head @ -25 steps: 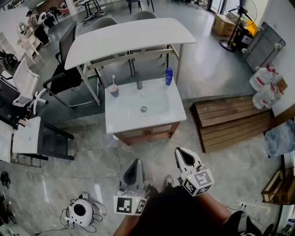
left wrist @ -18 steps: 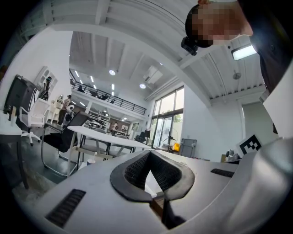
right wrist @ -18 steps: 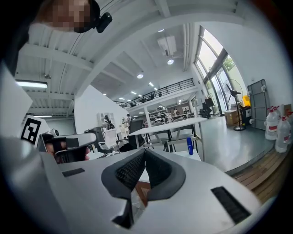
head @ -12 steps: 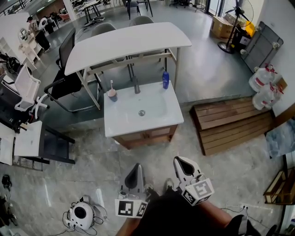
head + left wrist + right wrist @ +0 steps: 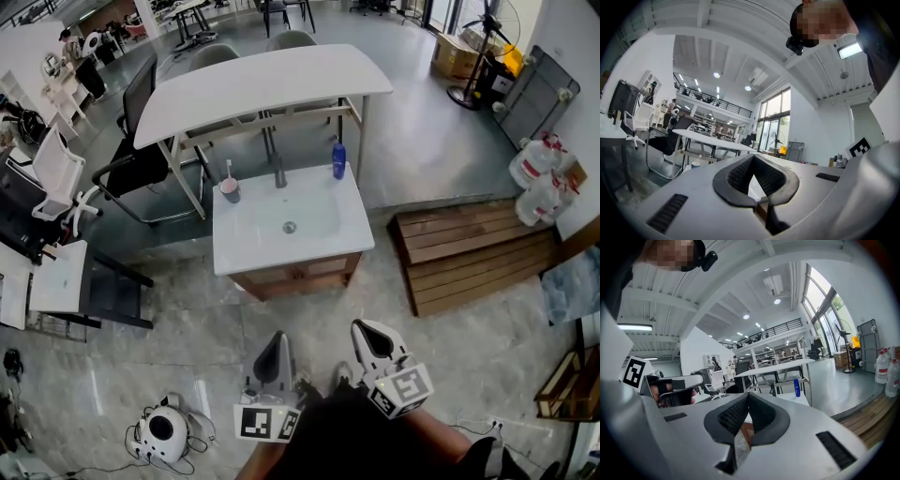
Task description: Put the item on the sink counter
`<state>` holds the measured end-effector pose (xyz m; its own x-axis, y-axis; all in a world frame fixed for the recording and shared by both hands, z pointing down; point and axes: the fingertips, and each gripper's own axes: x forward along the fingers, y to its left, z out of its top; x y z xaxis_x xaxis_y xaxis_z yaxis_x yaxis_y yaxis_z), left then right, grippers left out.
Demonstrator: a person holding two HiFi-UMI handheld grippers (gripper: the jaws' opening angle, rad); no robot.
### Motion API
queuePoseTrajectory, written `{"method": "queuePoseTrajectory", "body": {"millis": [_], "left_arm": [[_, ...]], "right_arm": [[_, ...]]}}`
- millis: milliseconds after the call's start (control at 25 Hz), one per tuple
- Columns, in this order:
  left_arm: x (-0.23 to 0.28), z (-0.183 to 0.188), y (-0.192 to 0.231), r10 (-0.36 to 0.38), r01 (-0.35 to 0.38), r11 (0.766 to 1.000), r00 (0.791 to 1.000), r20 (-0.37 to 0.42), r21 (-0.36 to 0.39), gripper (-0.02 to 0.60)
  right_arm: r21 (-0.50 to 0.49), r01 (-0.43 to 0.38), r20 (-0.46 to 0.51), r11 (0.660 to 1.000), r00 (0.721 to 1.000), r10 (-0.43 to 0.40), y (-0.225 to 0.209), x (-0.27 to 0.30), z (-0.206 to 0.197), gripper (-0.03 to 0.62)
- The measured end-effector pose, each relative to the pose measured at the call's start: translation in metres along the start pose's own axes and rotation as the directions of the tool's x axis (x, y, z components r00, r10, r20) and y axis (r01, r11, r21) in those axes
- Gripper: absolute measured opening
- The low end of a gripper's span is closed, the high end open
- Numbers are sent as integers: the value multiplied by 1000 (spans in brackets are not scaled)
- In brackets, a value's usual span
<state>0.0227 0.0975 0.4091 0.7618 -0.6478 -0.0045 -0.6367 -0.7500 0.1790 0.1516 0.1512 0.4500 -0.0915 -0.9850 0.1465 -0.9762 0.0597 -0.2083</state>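
Note:
The white sink counter (image 5: 234, 253) stands on the floor ahead of me, in the middle of the head view. On its back edge are a pink cup with a toothbrush (image 5: 230, 190), a faucet (image 5: 279, 173) and a blue bottle (image 5: 338, 159). The bottle also shows far off in the right gripper view (image 5: 797, 387). My left gripper (image 5: 273, 352) and right gripper (image 5: 370, 339) are held low, close to my body, well short of the counter. Both are shut with nothing between the jaws, as the left gripper (image 5: 753, 157) and right gripper (image 5: 747, 395) views show.
A white table (image 5: 262, 80) with chairs stands right behind the counter. A black office chair (image 5: 131, 141) is to its left. A wooden pallet (image 5: 469, 248) and water jugs (image 5: 539, 178) lie to the right. A small white device with cables (image 5: 164, 431) sits on the floor at my left.
The head view has shifted slightly, so the counter sits a touch higher in the picture. Both grippers stay shut in about the same place.

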Motion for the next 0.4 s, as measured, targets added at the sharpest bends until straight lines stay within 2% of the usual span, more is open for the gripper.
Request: {"method": "queuePoseTrajectory", "body": {"millis": [400], "left_arm": [[1,1,9,11,-11,1000,1000,0,-5,15]], "right_arm": [[-3,-11,-3,1000,1000,11,6,9,2,9]]}}
